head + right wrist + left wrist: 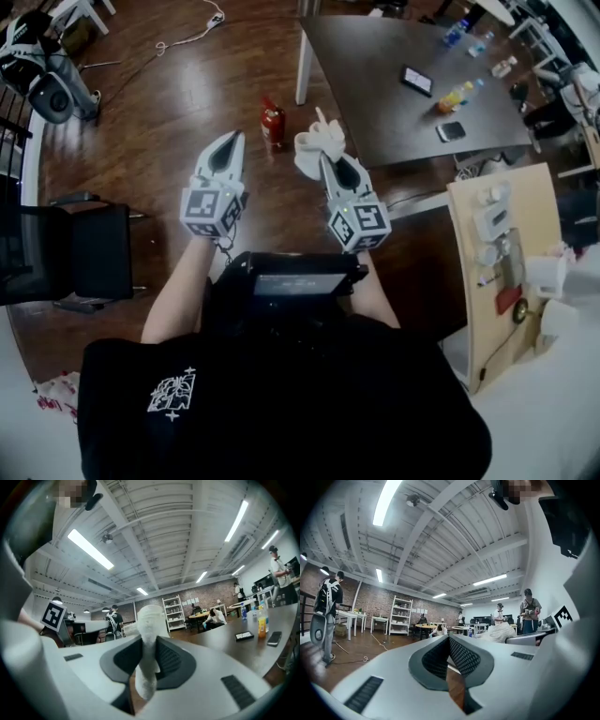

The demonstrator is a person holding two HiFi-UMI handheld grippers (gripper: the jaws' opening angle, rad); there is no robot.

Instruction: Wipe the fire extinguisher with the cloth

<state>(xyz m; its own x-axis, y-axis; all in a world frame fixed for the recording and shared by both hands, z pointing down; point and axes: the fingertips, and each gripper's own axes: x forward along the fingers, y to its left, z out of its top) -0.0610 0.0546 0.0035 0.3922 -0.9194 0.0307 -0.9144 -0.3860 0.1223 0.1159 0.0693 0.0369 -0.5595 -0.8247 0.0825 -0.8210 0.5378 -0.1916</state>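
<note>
A small red fire extinguisher [273, 122] stands on the wooden floor beside the table leg, ahead of and between both grippers. My right gripper [325, 161] is shut on a white cloth [316, 142], which bunches up past its tips just right of the extinguisher. In the right gripper view the cloth [150, 620] sticks up between the closed jaws of the right gripper [146, 645]. My left gripper [230, 142] is held level to the left of the extinguisher, apart from it. The left gripper [449, 640] has its jaws together with nothing in them.
A dark table [375, 94] with a phone [417, 80] and small bottles stands to the right. A black chair [80, 251] is at the left, and a wooden board [511, 202] with fixtures at the right. A white cable [187, 37] lies on the far floor. People stand in the background.
</note>
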